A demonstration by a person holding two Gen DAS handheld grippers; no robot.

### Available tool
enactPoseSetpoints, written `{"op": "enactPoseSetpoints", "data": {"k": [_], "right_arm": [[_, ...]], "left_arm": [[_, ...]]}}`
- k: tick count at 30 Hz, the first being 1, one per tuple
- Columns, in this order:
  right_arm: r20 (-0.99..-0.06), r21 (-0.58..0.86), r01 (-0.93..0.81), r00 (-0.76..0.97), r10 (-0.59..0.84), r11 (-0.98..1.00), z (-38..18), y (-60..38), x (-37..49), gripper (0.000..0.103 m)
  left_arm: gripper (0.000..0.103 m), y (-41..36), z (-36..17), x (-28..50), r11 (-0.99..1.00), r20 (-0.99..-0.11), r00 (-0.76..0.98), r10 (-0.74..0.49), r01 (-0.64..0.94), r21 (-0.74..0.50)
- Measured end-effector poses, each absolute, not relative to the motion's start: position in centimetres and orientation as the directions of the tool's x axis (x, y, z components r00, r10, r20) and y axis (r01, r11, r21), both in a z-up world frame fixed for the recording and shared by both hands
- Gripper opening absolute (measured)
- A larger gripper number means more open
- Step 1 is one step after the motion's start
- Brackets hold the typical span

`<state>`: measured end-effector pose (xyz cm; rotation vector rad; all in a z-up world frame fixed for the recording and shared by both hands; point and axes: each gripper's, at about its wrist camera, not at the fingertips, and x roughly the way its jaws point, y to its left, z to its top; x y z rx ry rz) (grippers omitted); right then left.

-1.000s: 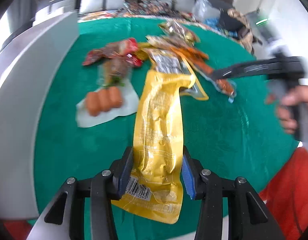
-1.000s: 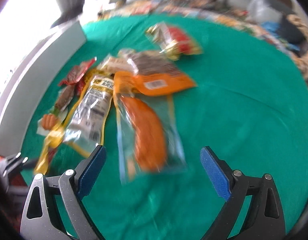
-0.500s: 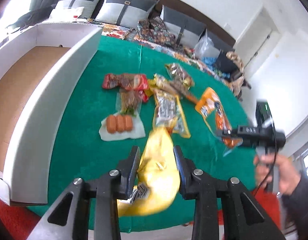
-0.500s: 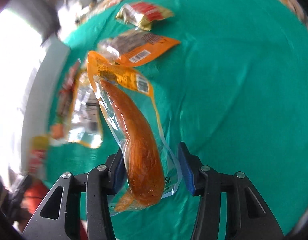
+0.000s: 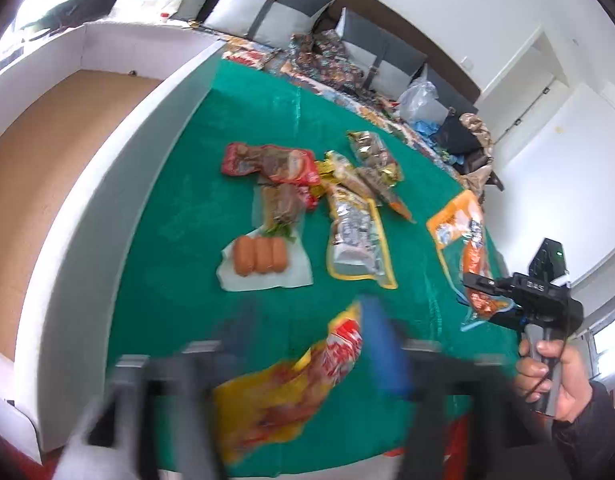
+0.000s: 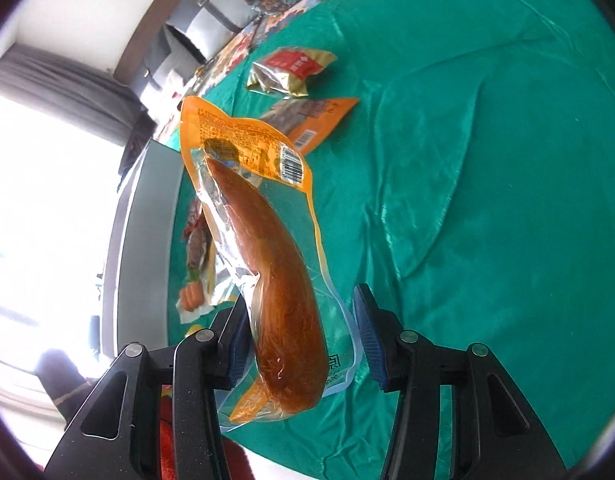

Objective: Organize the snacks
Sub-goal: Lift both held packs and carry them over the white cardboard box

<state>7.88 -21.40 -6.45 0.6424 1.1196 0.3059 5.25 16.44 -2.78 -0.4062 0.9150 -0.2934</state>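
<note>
Snacks lie spread on a bench covered in green cloth (image 5: pixel 179 264). Nearest in the left wrist view, the left gripper (image 5: pixel 303 364) is a blur; its jaws are opening, and a yellow pouch (image 5: pixel 291 392) with red print lies between them on the cloth near the bench's front edge. The blur hides whether the pads touch it, though the pouch looks released. A blue pad (image 5: pixel 381 344) shows at the pouch's right side.

In the right wrist view, the right gripper (image 6: pixel 295 336) has its jaws partly closed on an orange sausage pack (image 6: pixel 275 264); the left pad presses the clear wrapper, the right pad meets its edge. The pack is lifted off the cloth and hangs tilted, its orange label end with a barcode pointing away. The left wrist view shows the same pack (image 5: pixel 467 248) at the right, held up by that gripper in a hand (image 5: pixel 551 376) with a dark sleeve.

Farther on, a pack of three sausages (image 5: pixel 263 260) lies on the cloth, with a clear silver-and-yellow pouch (image 5: pixel 357 240) to its right. Behind these lie a brown vacuum pack (image 5: pixel 283 208), a red pack (image 5: pixel 267 160) and several gold and orange packets (image 5: pixel 371 160) in a loose pile. A white bin (image 5: pixel 79 200) with a brown floor stands along the bench's left side. Beyond the bench stand grey cushions (image 5: pixel 275 12) against a white wall.
</note>
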Motion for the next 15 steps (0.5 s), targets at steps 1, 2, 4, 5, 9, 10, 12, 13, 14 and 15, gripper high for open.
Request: {"op": "enactPoseSetpoints", "data": {"k": [1, 2, 4, 5, 9, 10, 12, 13, 14, 15], "right_arm": [[-0.734, 0.62, 0.092, 0.417, 0.535, 0.779, -6.8, -21.4, 8.1, 0.05], [-0.736, 0.621, 0.096, 0.415, 0.535, 0.778, -7.4, -21.2, 8.9, 0.05], [-0.735, 0.623, 0.098, 0.412, 0.538, 0.776, -7.6, -21.0, 8.8, 0.05], [-0.735, 0.624, 0.096, 0.411, 0.54, 0.776, -7.6, -20.9, 8.9, 0.05], [-0.726, 0.626, 0.074, 0.418, 0.546, 0.776, -7.2, -20.6, 9.1, 0.05], [-0.724, 0.624, 0.068, 0.424, 0.544, 0.778, -7.0, -20.6, 9.1, 0.05], [-0.72, 0.623, 0.057, 0.434, 0.542, 0.78, -6.4, -20.7, 8.8, 0.051], [-0.719, 0.62, 0.051, 0.438, 0.54, 0.783, -6.1, -20.8, 8.6, 0.051], [-0.718, 0.618, 0.046, 0.439, 0.54, 0.784, -5.9, -20.9, 8.3, 0.051], [-0.718, 0.618, 0.044, 0.439, 0.541, 0.785, -5.8, -21.0, 8.1, 0.051]], "left_arm": [[0.082, 16.4, -3.1, 5.4, 0.894, -0.712, 0.578, -0.399, 0.073, -0.441], [0.082, 16.2, -3.7, 5.7, 0.907, -0.731, 0.567, -0.38, 0.073, -0.414], [0.082, 15.9, -4.7, 6.1, 0.921, -0.759, 0.545, -0.355, 0.066, -0.383], [0.082, 15.7, -5.3, 6.4, 0.927, -0.769, 0.538, -0.345, 0.067, -0.368], [0.08, 14.6, -6.4, 6.7, 0.955, -0.811, 0.511, -0.285, 0.075, -0.288], [0.081, 14.4, -6.1, 6.5, 0.953, -0.803, 0.52, -0.292, 0.088, -0.289], [0.082, 13.7, -4.4, 6.0, 0.947, -0.782, 0.533, -0.322, 0.169, -0.274], [0.084, 13.0, -3.8, 6.0, 0.943, -0.794, 0.514, -0.326, 0.238, -0.233], [0.089, 12.3, -3.6, 6.3, 0.938, -0.818, 0.484, -0.311, 0.296, -0.182], [0.09, 11.4, -3.6, 6.5, 0.929, -0.843, 0.456, -0.287, 0.347, -0.128]]}}
